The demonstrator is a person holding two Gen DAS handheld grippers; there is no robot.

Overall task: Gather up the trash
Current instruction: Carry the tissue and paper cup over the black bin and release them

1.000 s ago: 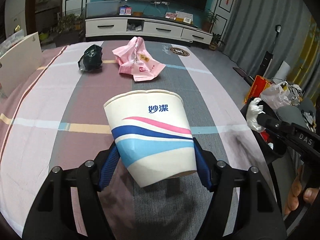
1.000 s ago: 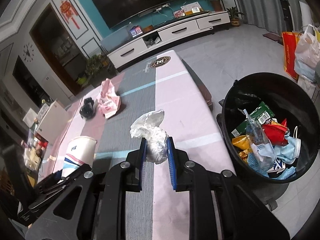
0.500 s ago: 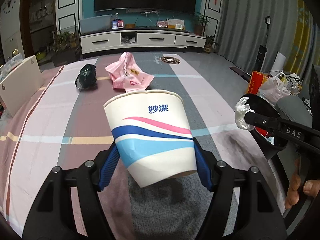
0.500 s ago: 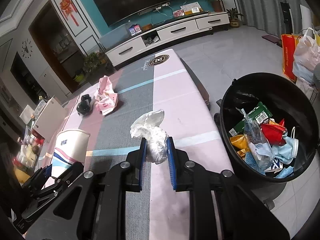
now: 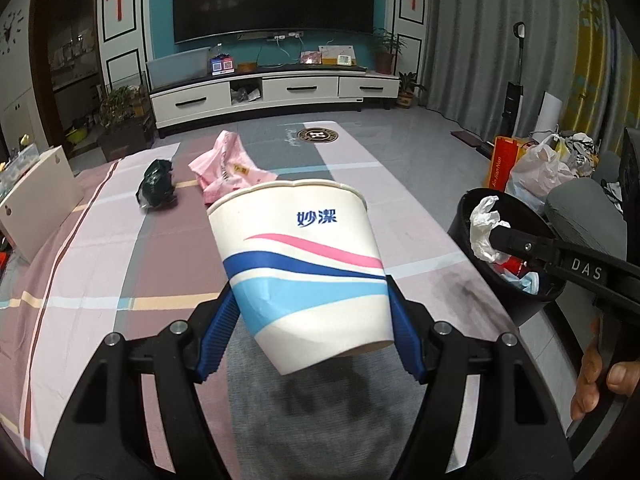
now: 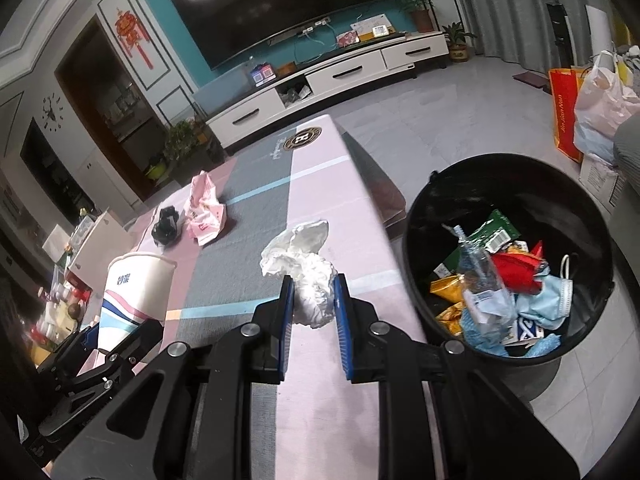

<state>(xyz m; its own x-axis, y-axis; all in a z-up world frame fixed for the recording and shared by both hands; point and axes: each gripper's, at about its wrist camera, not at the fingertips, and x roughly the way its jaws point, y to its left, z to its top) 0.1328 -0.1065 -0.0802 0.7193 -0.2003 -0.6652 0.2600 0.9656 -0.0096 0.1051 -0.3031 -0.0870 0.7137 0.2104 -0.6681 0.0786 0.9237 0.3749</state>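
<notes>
My left gripper (image 5: 310, 316) is shut on a white paper cup (image 5: 300, 264) with blue and pink stripes, held above the striped table (image 5: 100, 264). The cup also shows in the right wrist view (image 6: 134, 288). My right gripper (image 6: 314, 300) is shut on a crumpled white tissue (image 6: 308, 276), over the table's right edge beside the black trash bin (image 6: 508, 184). From the left wrist view the tissue (image 5: 486, 232) hangs in front of the bin (image 5: 466, 216). A pink bag (image 5: 228, 168) and a dark crumpled wrapper (image 5: 156, 184) lie farther along the table.
The bin holds several wrappers, a mask and a bottle. A white box (image 5: 36, 200) stands at the table's left edge. Plastic bags (image 6: 600, 100) and an orange bag (image 6: 564, 112) sit on the floor right of the bin. A TV cabinet (image 5: 272, 92) is behind.
Both grippers have risen and moved forward and right with their loads. The tissue now sits closer to the bin's rim. Both grips are unchanged.
</notes>
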